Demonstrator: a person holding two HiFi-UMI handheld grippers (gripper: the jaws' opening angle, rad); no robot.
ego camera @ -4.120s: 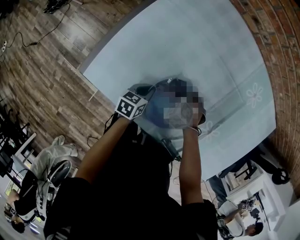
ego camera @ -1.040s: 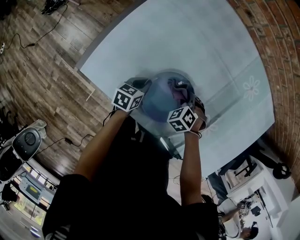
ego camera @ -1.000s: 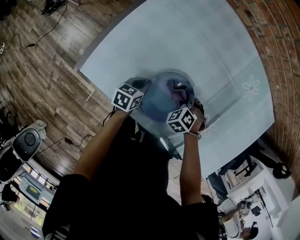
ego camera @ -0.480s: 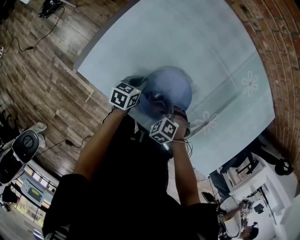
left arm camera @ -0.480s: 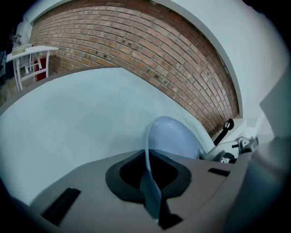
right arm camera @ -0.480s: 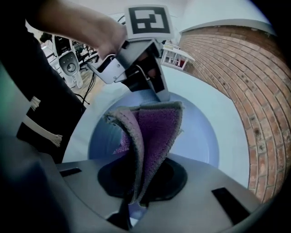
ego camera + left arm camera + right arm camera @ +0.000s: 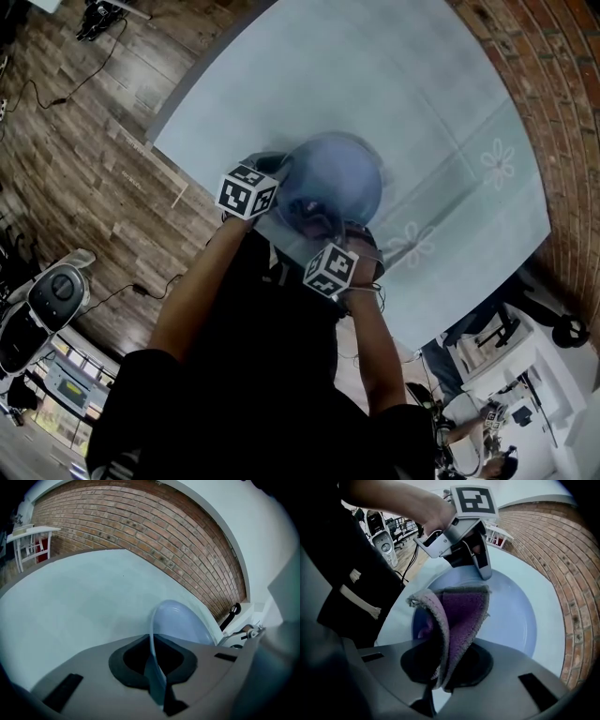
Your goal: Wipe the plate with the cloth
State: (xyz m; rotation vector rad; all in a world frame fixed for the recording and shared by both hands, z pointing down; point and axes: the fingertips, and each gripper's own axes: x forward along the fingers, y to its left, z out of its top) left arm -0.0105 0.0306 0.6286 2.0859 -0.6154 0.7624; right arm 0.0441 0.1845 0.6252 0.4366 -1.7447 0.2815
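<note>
A pale blue plate point(image 7: 342, 169) sits tilted over the light table point(image 7: 403, 84). My left gripper point(image 7: 278, 180) is shut on its left rim. In the left gripper view the rim point(image 7: 153, 656) runs edge-on between the jaws of my left gripper point(image 7: 157, 686), and the plate point(image 7: 183, 623) stretches away. My right gripper point(image 7: 323, 230) points steeply down over the plate's near part, shut on a purple cloth point(image 7: 314, 216). In the right gripper view the cloth point(image 7: 461, 613) folds up out of my right gripper point(image 7: 440, 679) against the plate point(image 7: 518, 616), just below the left gripper point(image 7: 480, 566).
The table has a pale cloth with flower prints point(image 7: 502, 161). A brick wall point(image 7: 562, 103) runs along its right side. Wooden floor point(image 7: 75, 141) with cables lies to the left, beyond the table's edge. Office gear and a white machine point(image 7: 42, 305) stand on the floor nearby.
My right gripper has slid with the cloth from the plate's right side across to its near-left part and rolled a little. The left gripper and plate have kept still.
</note>
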